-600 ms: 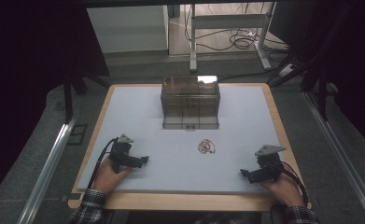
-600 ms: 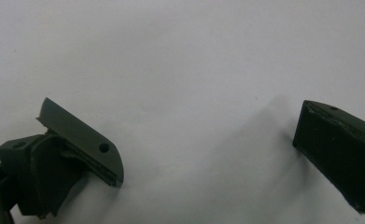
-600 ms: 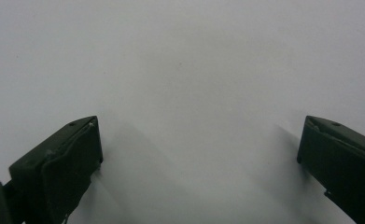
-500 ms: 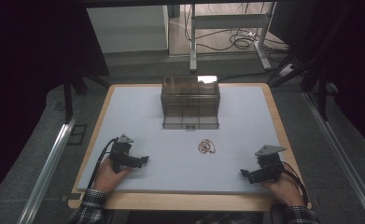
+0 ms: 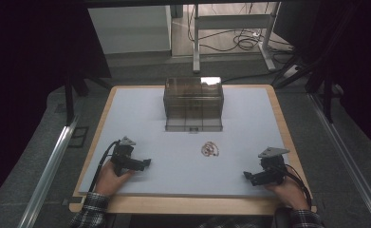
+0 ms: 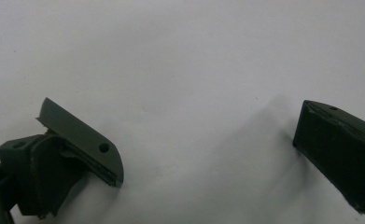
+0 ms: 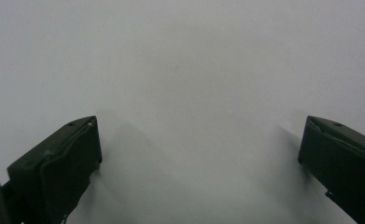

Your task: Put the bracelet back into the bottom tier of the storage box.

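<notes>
No movement; necklace-like tangle (image 5: 210, 149) between hand-held grippers.

Small reddish-brown tangle of cord or chain (image 5: 210, 149), lying loose on the white bench (image 5: 249, 118), near its middle. Just beyond it, translucent brown box (image 5: 193, 103) with compartments along its front, standing upright toward the far edge.

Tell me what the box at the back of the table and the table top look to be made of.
Box: likely clear smoky plastic, glossy; its inner dividers show through and its top catches a glare. Table: matte pale sheet, maybe laminate or paper, over a wood-look board seen at the tan rim.
</notes>
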A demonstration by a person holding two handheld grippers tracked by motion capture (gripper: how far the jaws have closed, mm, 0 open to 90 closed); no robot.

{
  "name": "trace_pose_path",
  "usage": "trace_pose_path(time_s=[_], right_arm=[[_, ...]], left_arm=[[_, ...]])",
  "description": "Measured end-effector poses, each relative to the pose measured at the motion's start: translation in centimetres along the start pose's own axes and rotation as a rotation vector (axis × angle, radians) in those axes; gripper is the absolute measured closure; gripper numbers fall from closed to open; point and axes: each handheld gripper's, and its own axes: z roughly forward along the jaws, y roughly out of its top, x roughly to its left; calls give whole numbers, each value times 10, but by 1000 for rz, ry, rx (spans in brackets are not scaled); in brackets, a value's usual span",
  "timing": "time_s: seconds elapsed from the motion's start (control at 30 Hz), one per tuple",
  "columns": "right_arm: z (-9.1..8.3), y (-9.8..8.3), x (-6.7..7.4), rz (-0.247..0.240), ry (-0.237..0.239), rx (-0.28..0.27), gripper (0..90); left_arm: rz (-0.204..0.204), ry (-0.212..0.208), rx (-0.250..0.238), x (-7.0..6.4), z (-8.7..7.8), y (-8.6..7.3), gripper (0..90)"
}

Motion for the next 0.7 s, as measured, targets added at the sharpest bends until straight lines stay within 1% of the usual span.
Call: trace_pose_path(time_s=[0.27,0.37,0.4,0.47,0.5,0.57,0.7], right_arm=[[-1,3,1,3,-10,34,0],[-2,4,2,12,-11,41,0],[-2,4,2,13,-11,41,0],[-2,4,3,12,7,39,0],[-3,5,3,6,9,40,0],[-4,6,4,-3,3,38,0],[-7,8,5,-1,5,17,0]], left_arm=[[0,0,0,0,0,0,0],[0,0,0,0,0,0,0],[0,0,0,0,0,0,0],[0,0,0,0,0,0,0],[0,0,0,0,0,0,0],[1,0,0,0,0,0,0],[0,0,0,0,0,0,0]])
